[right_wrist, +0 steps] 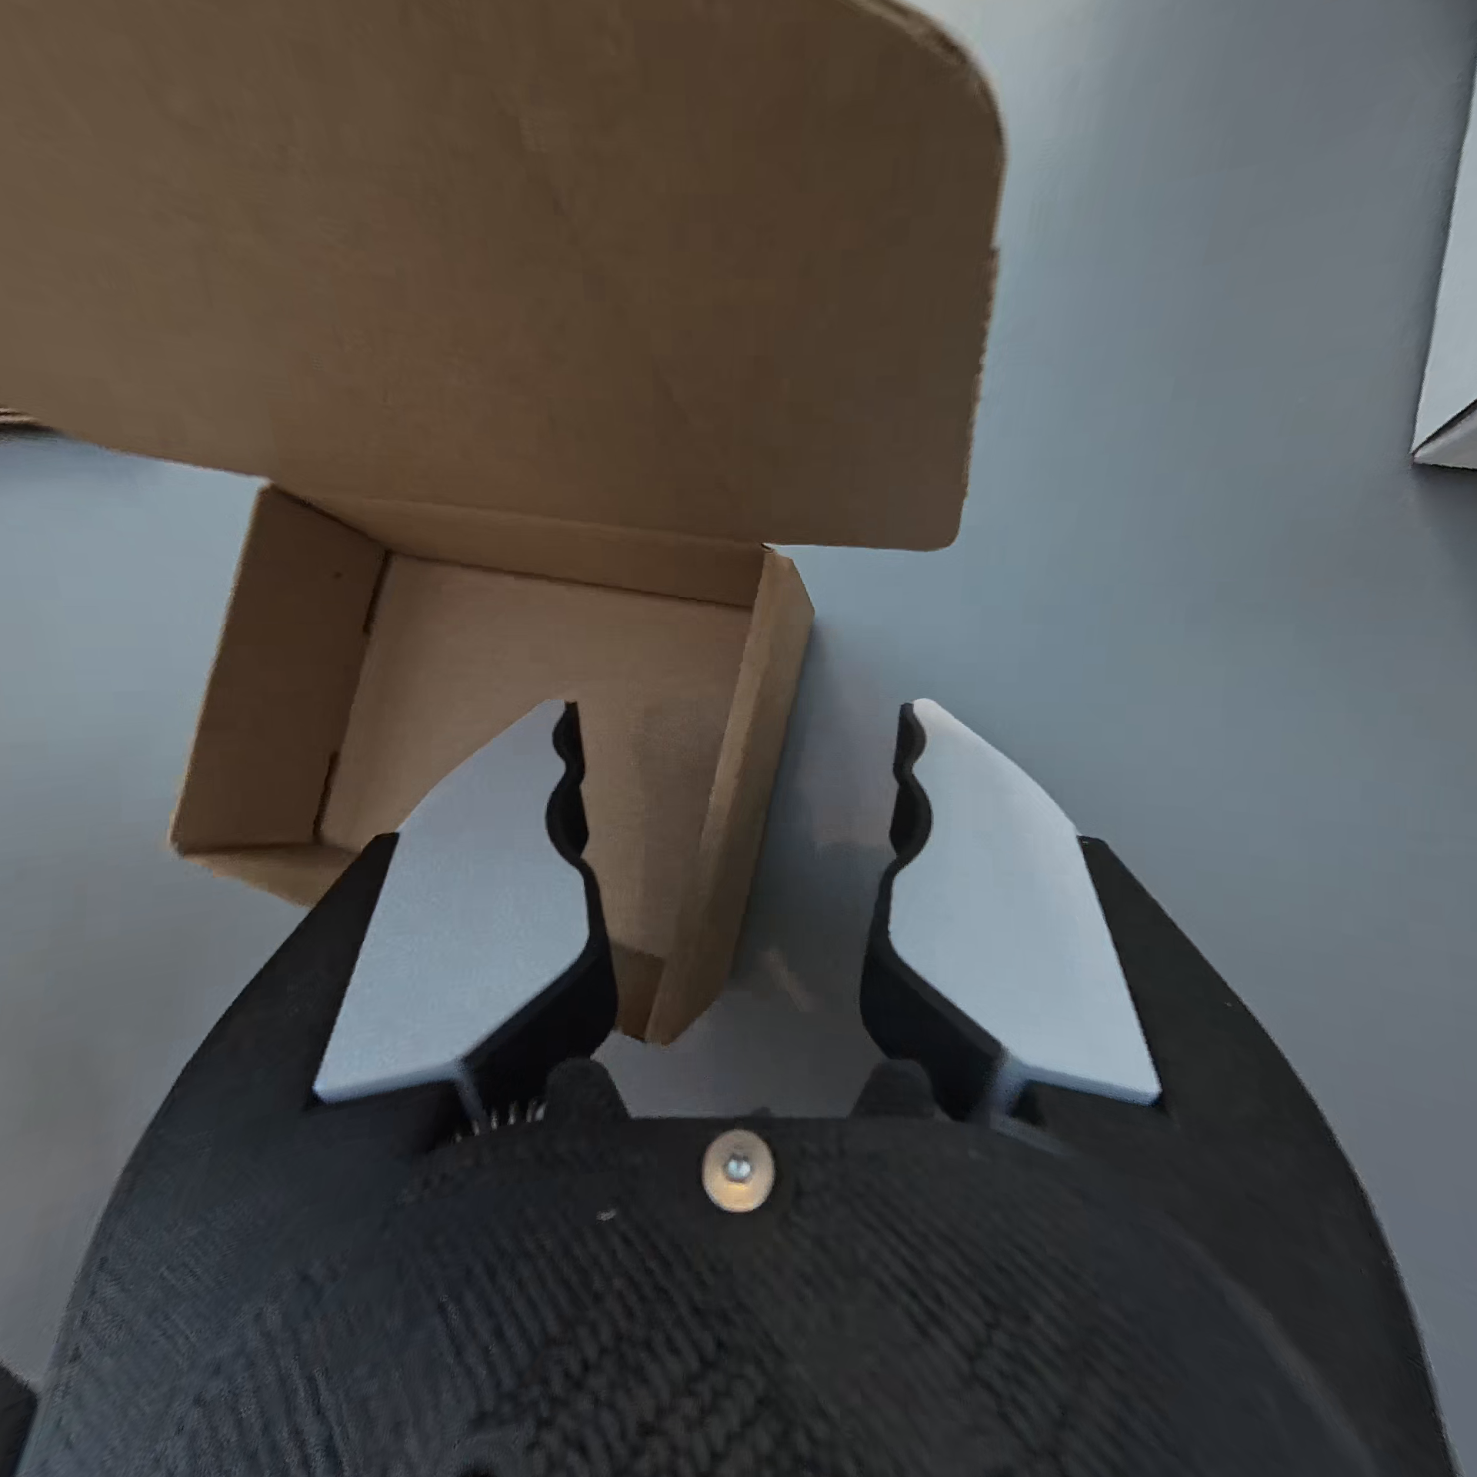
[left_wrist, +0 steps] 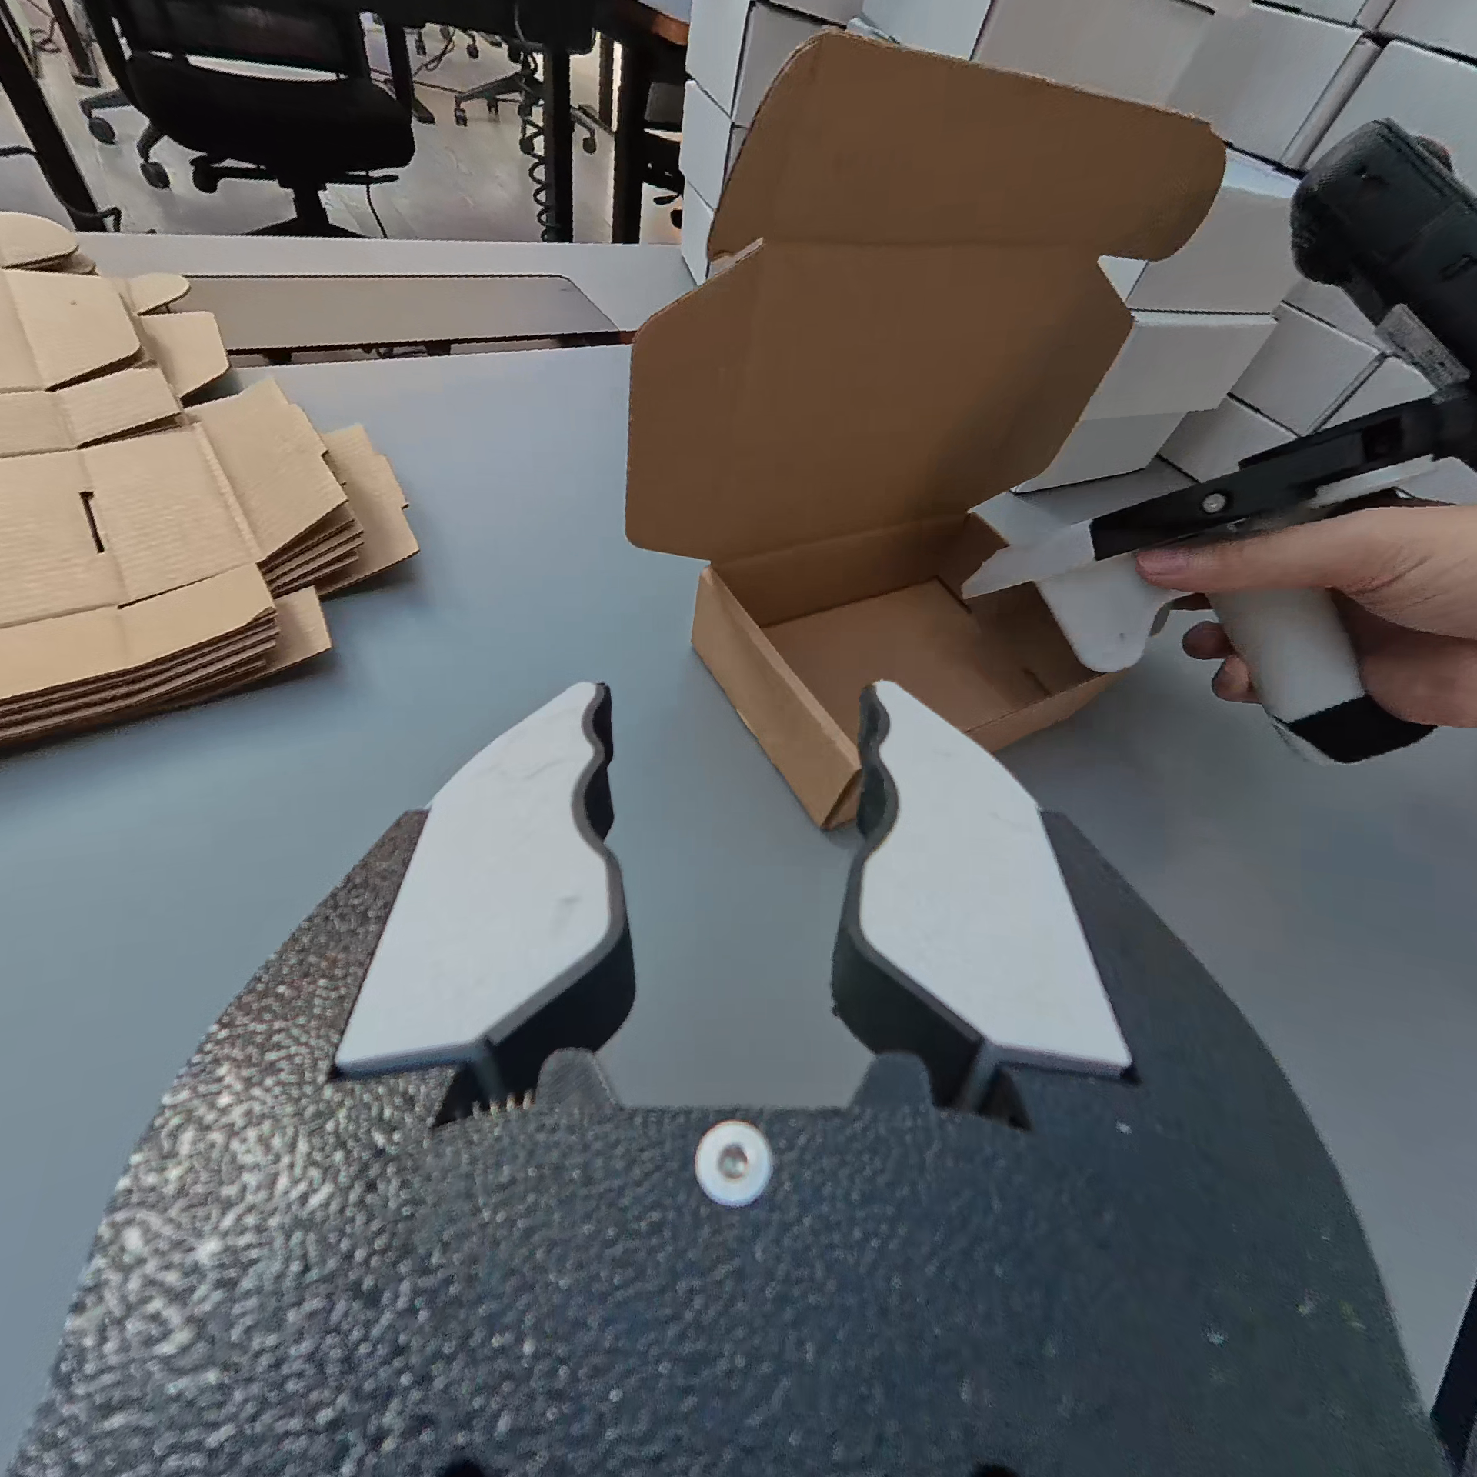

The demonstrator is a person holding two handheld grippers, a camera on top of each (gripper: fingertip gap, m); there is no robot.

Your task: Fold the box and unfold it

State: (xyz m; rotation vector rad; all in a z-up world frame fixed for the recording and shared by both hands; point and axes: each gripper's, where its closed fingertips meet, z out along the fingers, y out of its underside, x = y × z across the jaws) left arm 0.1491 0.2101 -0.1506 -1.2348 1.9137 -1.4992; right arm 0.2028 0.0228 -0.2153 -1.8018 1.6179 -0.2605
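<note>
A brown cardboard mailer box point(left_wrist: 871, 639) stands folded on the grey table, its lid point(left_wrist: 895, 344) raised upright. My left gripper point(left_wrist: 735, 711) is open and empty, just in front of the box's near left corner. The right gripper shows in the left wrist view point(left_wrist: 999, 571), held in a hand, its tips over the box's right side. In the right wrist view the box point(right_wrist: 495, 679) lies below with its lid point(right_wrist: 511, 264) standing up. My right gripper point(right_wrist: 739, 719) is open and straddles the box's right wall without clamping it.
A stack of flat brown box blanks point(left_wrist: 144, 495) lies at the left of the table point(left_wrist: 495, 495). White boxes point(left_wrist: 1247, 96) are piled behind and to the right. Office chairs point(left_wrist: 264, 112) stand beyond the table. A white box corner point(right_wrist: 1451, 360) shows at the right edge.
</note>
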